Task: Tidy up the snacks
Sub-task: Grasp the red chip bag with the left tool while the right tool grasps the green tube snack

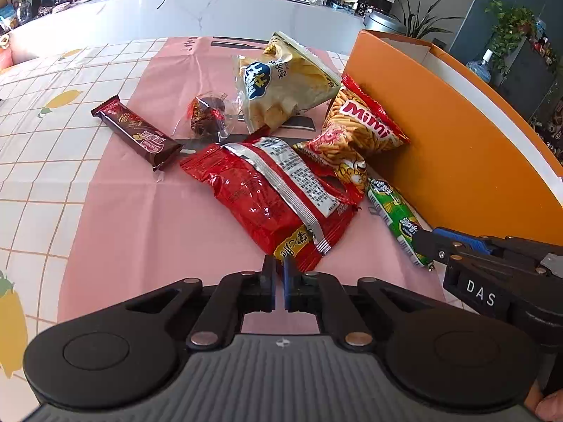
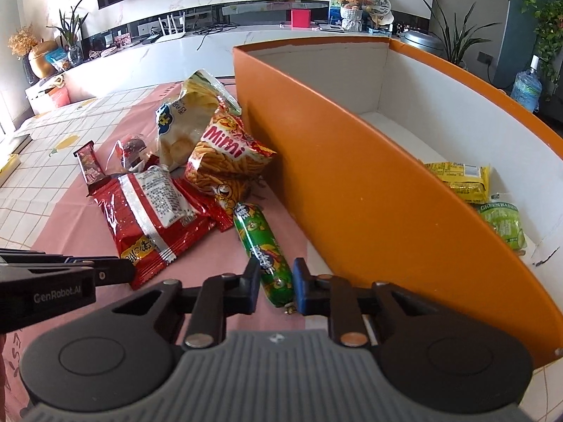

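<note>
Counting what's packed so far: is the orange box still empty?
Not empty. Inside the orange cardboard box, a yellow packet and a green packet lie at its near end.

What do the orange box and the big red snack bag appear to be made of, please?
Orange box: likely cardboard, matte orange outside, white inside, with a raw cut rim. Red snack bag: glossy plastic film, seemingly foil-lined, with crinkled highlights and a silver back seam.

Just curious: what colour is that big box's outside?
Orange box, white inside; right wrist view shows it best.
</note>
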{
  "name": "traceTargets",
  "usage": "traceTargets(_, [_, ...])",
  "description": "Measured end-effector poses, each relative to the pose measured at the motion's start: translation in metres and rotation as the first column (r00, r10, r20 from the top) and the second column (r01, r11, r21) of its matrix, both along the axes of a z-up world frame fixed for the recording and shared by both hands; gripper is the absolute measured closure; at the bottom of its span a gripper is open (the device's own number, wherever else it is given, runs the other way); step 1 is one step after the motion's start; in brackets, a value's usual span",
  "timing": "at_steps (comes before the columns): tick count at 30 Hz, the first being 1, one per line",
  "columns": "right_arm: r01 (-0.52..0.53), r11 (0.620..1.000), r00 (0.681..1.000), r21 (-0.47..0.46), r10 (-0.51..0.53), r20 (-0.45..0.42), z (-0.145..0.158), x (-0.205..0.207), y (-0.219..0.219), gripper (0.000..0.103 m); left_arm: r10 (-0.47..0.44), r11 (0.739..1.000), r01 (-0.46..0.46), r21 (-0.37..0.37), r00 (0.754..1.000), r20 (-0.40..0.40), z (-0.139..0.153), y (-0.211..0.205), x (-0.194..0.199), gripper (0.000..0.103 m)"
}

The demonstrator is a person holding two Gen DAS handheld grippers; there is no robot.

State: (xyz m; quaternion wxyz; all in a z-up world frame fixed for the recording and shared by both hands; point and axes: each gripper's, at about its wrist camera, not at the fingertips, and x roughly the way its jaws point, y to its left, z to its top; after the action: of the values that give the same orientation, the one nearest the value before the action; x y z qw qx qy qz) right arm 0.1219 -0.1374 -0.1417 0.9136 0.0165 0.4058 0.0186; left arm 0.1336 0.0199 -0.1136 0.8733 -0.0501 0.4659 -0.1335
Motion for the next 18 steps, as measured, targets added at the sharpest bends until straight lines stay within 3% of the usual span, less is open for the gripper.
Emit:
traceTargets(4, [-0.042,0.999,0.999,0.021,0.042,0.009,0.003,-0.007,0.005,0.103,-0.017,1.0,0.017,0.005,1.0,-0.023,0.004,0.013,-0.016,0.103])
traceTargets(13, [-0.13,0.991,0.991,0.021,0.129,0.029,0.01,-0.03,0.022,0.103,-0.002,0.994,0.009,0.113,0.998,-0.063,0.007,0.047,-0.051,0.103])
traceTargets(16, [-0.117,0.993,0.991,0.002,0.117,0.058,0.013,-0.033,0.023,0.101,0.032,0.994,-0.027,0.105,0.998,-0.047,0.01,0.055,-0.051,0.103])
traceTargets(18, [-0.086,0.996,0.994,-0.002,0.086,0.067,0.014,-0.032,0.02,0.099,0.048,0.996,-0.046,0.076,0.999,-0.02,0.015,0.054,-0.051,0.094])
